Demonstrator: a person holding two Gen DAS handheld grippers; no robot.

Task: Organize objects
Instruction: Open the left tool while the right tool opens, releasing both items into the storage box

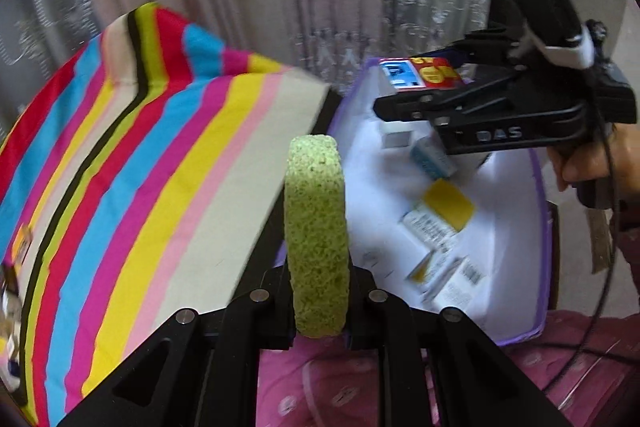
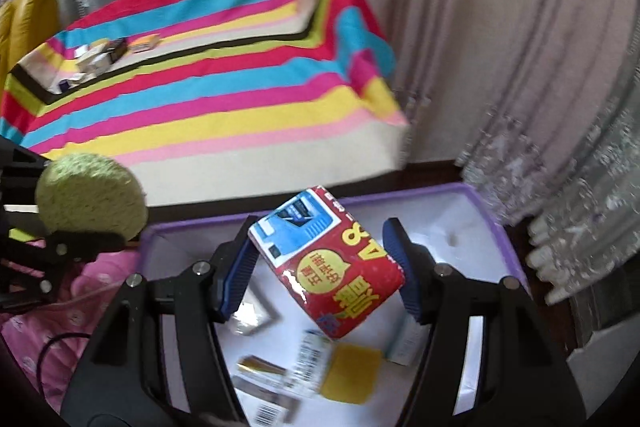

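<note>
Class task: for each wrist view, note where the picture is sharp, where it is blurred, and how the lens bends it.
Left wrist view: green sponge fairly sharp, packets in the purple-rimmed box smeared, striped cloth curved. Right wrist view: red-and-blue packet readable, small boxes on cloth blurred, dark round corners.

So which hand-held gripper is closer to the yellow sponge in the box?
Right. The right hand-held gripper hangs over the yellow sponge; the left hand-held gripper is beside the box.

Both grippers are black plastic with silver screws; right gripper (image 1: 404,107) shows blue pads (image 2: 240,267), a green light, black cable.
</note>
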